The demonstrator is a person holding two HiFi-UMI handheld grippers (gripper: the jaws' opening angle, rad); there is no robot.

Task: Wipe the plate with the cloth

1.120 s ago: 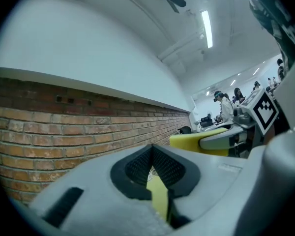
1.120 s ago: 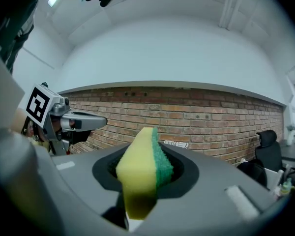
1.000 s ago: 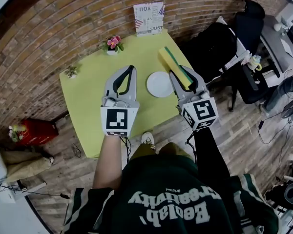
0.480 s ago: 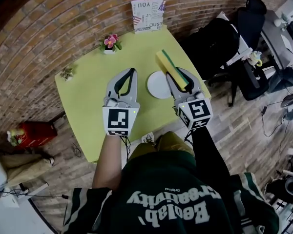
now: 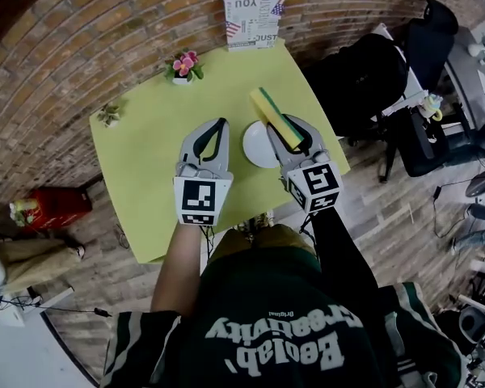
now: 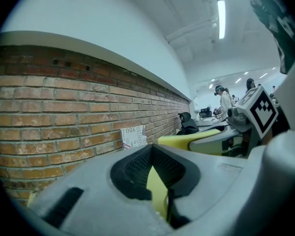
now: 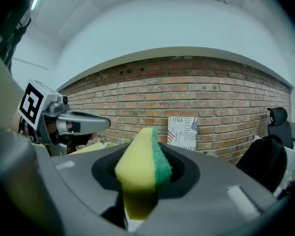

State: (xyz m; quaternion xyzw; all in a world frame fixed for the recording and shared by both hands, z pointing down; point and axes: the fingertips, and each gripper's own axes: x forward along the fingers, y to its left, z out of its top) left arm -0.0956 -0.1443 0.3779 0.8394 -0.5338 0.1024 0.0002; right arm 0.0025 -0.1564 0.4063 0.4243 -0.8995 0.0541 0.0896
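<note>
- Right gripper point(image 5: 294, 130) jaws clamp the sponge point(image 5: 272, 111), which juts beyond their tips.
- Plate point(image 5: 256, 145) lies just left of them.
- Left gripper point(image 5: 219, 125) jaws closed, empty; open counter point(image 5: 141, 140) ahead, brick wall point(image 5: 81, 47) past its edge.

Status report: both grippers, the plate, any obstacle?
Left gripper shut, empty. Right gripper shut on yellow-green sponge, held in air. Plate on table between grippers. No obstacle seen.

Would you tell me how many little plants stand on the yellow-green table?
2: a pink-flowered plant near the far edge, and a smaller plant at the left corner.
</note>
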